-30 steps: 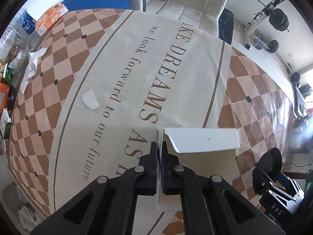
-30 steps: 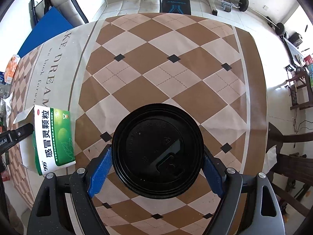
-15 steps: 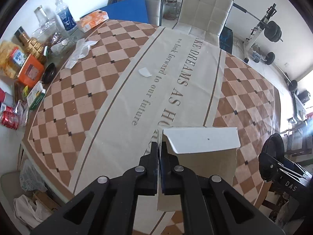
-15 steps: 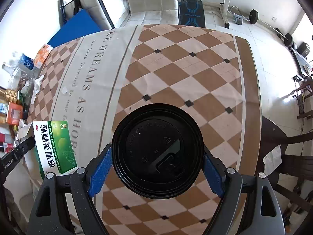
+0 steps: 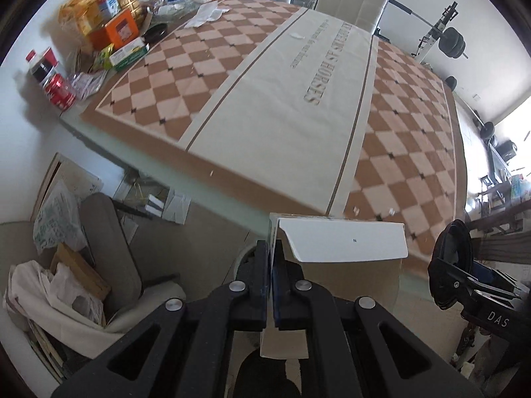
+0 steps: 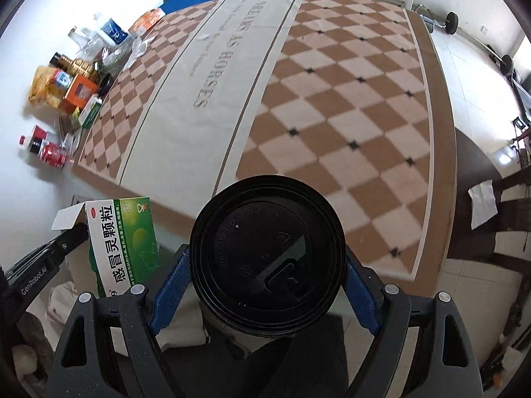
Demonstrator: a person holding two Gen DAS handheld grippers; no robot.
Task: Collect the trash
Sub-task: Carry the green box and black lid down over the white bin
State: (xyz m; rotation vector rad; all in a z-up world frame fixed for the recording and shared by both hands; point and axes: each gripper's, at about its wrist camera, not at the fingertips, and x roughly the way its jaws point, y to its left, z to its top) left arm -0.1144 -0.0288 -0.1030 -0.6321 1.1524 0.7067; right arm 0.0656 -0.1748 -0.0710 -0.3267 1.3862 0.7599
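Observation:
My left gripper (image 5: 272, 258) is shut on the flap of an opened medicine box (image 5: 345, 245), white inside in the left wrist view and green and white (image 6: 121, 242) in the right wrist view. My right gripper (image 6: 267, 258) holds a cup with a black lid (image 6: 267, 260) between its blue pads (image 6: 167, 293), pressed on both sides. Both hang just past the near edge of the table (image 5: 212, 165). A small white scrap (image 5: 296, 35) lies far off on the cream runner. A crumpled tissue (image 5: 205, 16) lies near the far left.
Bottles, cans and boxes (image 5: 99, 33) crowd the table's left end. On the floor at lower left stands a grey bin (image 5: 109, 252) amid bags and papers (image 5: 56, 285). A white chair (image 5: 351, 3) stands at the far side. A dark chair (image 6: 497, 205) is on the right.
Both grippers have pulled back quickly from over the table to beyond its near edge, carrying the box and the cup. The floor and the bin have come into view.

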